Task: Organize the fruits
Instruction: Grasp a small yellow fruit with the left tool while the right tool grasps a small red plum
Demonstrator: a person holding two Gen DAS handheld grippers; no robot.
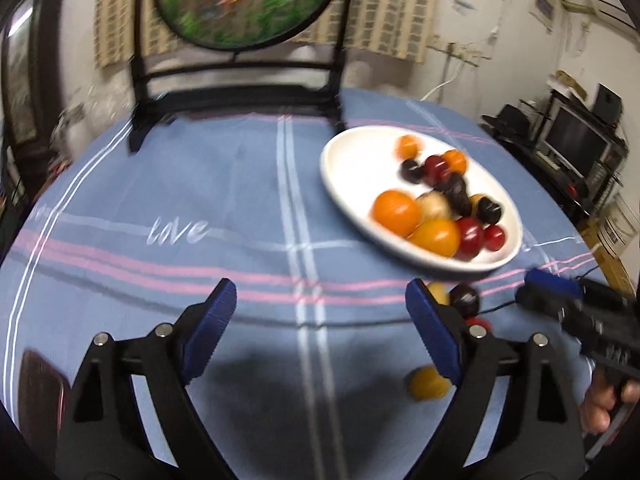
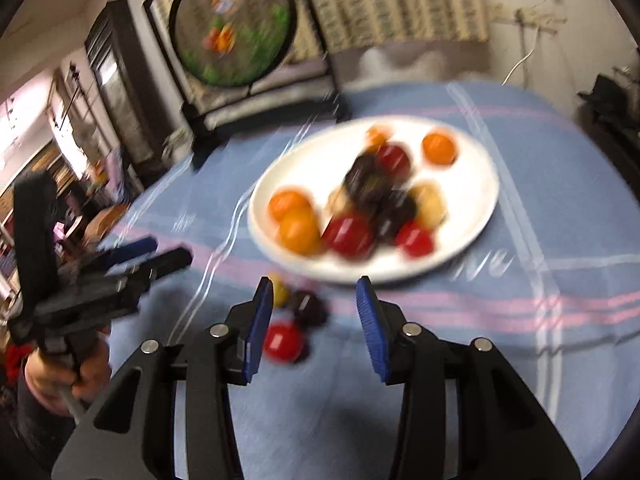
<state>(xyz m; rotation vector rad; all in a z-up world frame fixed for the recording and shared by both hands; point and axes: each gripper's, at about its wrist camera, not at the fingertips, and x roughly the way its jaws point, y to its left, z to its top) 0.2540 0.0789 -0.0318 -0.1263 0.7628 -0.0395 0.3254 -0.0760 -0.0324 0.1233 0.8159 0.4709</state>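
1. The round table in its blue striped cloth [image 1: 224,184] is filling both views, with a dark framed round screen [image 1: 248,0] standing at its far edge.
2. The white plate [image 1: 352,168] is sitting on the cloth to the right of centre in the left wrist view, carrying a heap of fruits [image 1: 436,204]: orange, red, dark purple and pale yellow ones, bunched toward its near side.
3. The left gripper [image 1: 320,320] is hanging over bare cloth with its blue pads spread wide and nothing between them.
4. The right gripper [image 2: 316,312] is pointing toward the plate's near rim, its pads standing a modest way apart, gripping nothing.
5. Loose fruit is lying on the cloth just short of the plate: a dark one [image 2: 308,306], a red one [image 2: 282,342] and a yellow one [image 2: 278,290], beside the right gripper's left pad.
6. One more orange-yellow fruit [image 1: 426,382] is sitting nearer still, by the left gripper's right finger.
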